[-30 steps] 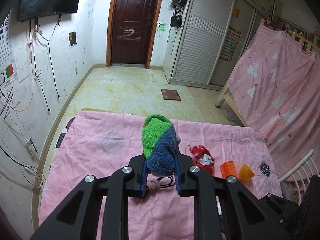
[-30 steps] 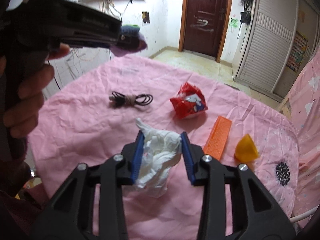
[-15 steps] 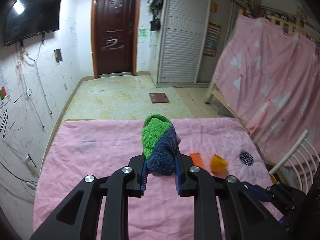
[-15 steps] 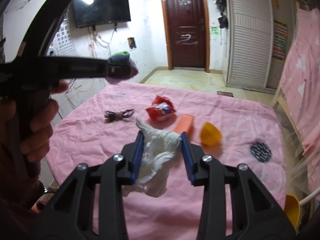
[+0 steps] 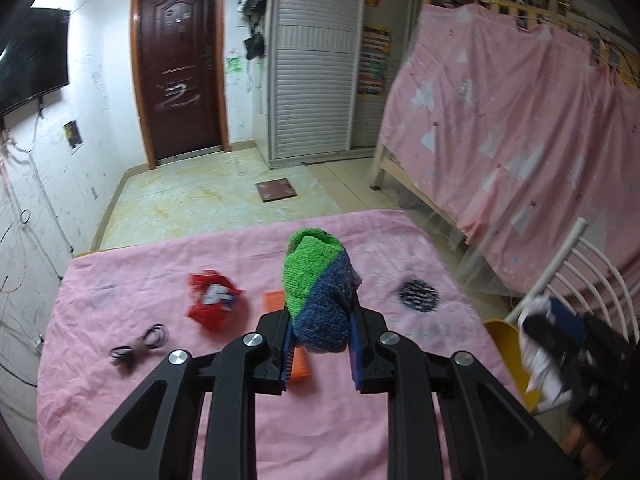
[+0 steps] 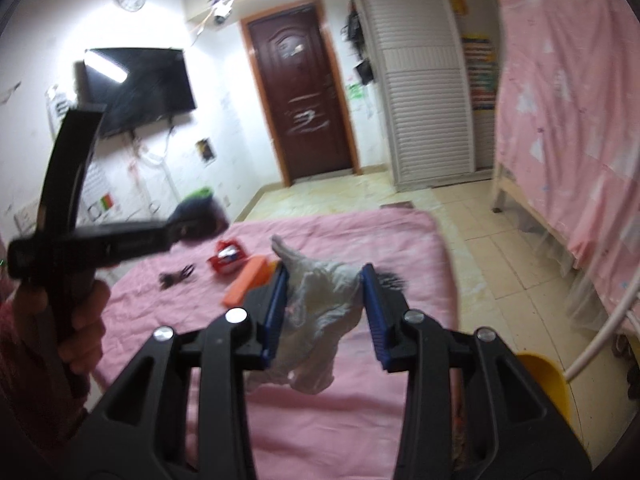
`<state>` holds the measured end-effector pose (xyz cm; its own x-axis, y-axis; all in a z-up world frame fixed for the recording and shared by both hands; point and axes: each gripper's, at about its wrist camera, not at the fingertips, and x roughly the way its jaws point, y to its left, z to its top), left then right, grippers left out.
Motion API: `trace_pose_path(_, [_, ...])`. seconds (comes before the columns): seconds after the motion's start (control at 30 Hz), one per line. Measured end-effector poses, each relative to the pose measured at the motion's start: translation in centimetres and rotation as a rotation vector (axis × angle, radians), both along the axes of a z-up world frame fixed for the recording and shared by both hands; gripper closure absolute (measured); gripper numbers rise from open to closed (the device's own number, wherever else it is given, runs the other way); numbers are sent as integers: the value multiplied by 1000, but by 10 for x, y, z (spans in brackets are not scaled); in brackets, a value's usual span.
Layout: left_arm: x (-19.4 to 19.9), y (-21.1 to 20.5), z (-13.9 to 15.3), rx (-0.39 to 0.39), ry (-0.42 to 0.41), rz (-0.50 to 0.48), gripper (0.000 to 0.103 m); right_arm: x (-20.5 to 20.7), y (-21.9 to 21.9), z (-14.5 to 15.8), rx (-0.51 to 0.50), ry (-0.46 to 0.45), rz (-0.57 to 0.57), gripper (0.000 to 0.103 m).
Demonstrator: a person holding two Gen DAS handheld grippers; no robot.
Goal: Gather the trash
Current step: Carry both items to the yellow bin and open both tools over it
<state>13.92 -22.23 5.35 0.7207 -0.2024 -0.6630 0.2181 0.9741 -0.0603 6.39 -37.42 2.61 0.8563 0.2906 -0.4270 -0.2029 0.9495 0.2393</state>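
My left gripper (image 5: 320, 320) is shut on a green and blue knitted sock (image 5: 316, 276), held above the pink-covered table (image 5: 160, 400). In the right wrist view that left gripper (image 6: 192, 226) shows at the left, in a person's hand (image 6: 80, 320). My right gripper (image 6: 324, 280) is shut on a crumpled white plastic bag (image 6: 316, 316) over the table's right part. On the table lie a red snack wrapper (image 5: 212, 300), an orange plastic piece (image 5: 274, 300) and a coiled black cable (image 5: 138, 344).
A yellow bin (image 6: 548, 376) stands on the floor off the table's right edge, beside a white wire chair (image 5: 580, 272). A black patterned disc (image 5: 418, 294) lies on the cloth. Beyond are a pink-curtained bunk bed (image 5: 520, 140), wardrobe and door.
Both grippers have swung to the right across the table with their loads still held. The yellow bin and the chair have come into view at the right.
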Motion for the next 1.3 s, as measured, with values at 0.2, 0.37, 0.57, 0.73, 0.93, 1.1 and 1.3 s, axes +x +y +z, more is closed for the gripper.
trace_pose_path(0.2, [-8,-48,-4,-7,26,-89,89,-16,-50,6,28,-38,-129,68])
trace_pose_path(0.37, [-19,-92,-9,-14,53,-183,89,-25,-83,4,51,-44,-216,68])
trace_pose_path(0.57, [-36,-140,-13,-31,79,-312,89,-27,-113,-7,70,-17,-279,67])
trace_pose_path(0.73, [-46,-162,-19,-34,88,-377,89,-28,-128,-13,92,-7,-318,67])
trace_pose_path(0.93, [-42,-189,-30,-67,126,-448,89,-32,-143,-17,113,-2,-351,66])
trace_pose_path(1.1, [-38,-205,-39,-118,146,-500,86,-34,-151,-20,131,-2,-372,62])
trace_pose_path(1.3, [-36,-207,-45,-133,141,-495,50,-31,-151,-22,136,7,-371,58])
